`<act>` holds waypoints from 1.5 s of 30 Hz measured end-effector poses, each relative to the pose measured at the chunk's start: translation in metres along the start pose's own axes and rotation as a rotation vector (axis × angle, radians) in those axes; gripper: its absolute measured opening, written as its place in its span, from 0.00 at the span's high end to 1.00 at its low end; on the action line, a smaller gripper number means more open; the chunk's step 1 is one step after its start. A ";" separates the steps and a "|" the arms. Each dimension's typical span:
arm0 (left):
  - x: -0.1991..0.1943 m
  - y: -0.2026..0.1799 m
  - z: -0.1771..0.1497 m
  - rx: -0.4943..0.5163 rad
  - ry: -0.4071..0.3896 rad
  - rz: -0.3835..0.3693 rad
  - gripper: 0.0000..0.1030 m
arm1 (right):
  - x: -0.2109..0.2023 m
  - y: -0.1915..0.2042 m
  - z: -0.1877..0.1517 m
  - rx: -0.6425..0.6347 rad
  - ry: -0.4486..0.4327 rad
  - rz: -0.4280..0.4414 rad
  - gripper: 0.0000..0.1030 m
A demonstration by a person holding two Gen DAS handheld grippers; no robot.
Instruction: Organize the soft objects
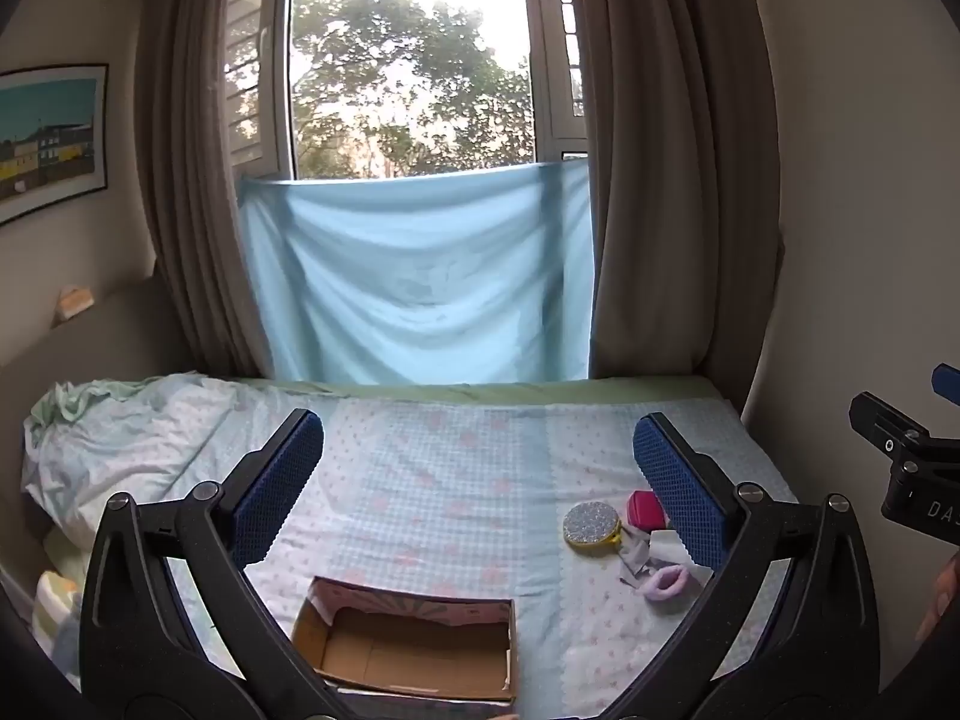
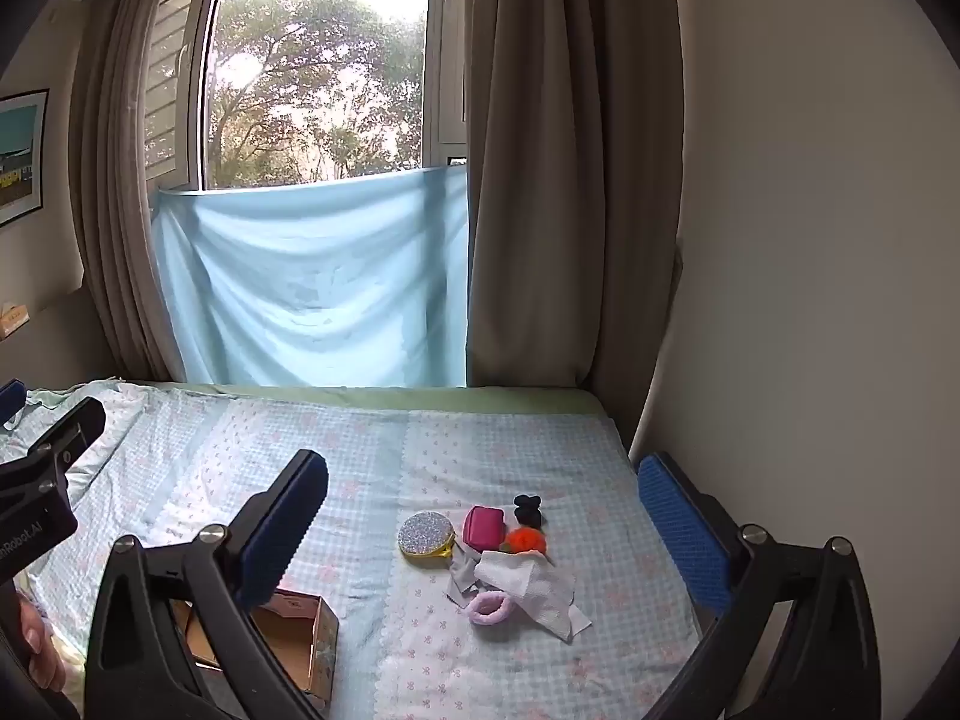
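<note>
Here, the left gripper point(image 1: 474, 474) and the right gripper point(image 2: 483, 510) both hover above the bed point(image 2: 540, 438), jaws spread wide and grasping nothing. The cardboard box point(image 1: 414, 648) lies below the left gripper's fingers; the small soft items, among them a lilac scrunchie point(image 2: 491, 607) and white cloth point(image 2: 534, 591), lie between the right gripper's fingers.

A broad stretch of bare checked bedspread point(image 2: 498, 438) is seen between the far bed edge and the small cluster of items point(image 2: 498, 558), and open passage is offered there. The cluster is packed tight, pieces touching or overlapping. To the left, the open cardboard box point(image 1: 414, 642) is set well apart from it, with a clear lane between. The right side is closed off by the wall point(image 2: 810, 300), the far side by curtains point(image 2: 570, 180).
</note>
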State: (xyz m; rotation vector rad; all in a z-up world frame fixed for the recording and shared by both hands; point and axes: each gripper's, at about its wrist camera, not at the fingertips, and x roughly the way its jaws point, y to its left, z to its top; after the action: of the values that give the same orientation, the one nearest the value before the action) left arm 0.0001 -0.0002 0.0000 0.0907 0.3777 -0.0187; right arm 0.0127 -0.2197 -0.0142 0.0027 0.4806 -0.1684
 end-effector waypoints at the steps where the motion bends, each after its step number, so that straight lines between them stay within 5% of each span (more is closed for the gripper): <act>1: 0.000 -0.001 0.000 0.003 0.002 -0.006 0.00 | 0.000 0.000 0.000 0.002 -0.003 0.002 0.00; 45: 0.008 -0.001 0.001 -0.021 0.005 -0.037 0.00 | 0.002 0.009 0.002 -0.001 -0.005 0.008 0.00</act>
State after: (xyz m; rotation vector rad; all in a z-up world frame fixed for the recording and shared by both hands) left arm 0.0085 -0.0009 -0.0018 0.0627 0.3849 -0.0505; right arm 0.0166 -0.2117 -0.0139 0.0027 0.4758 -0.1606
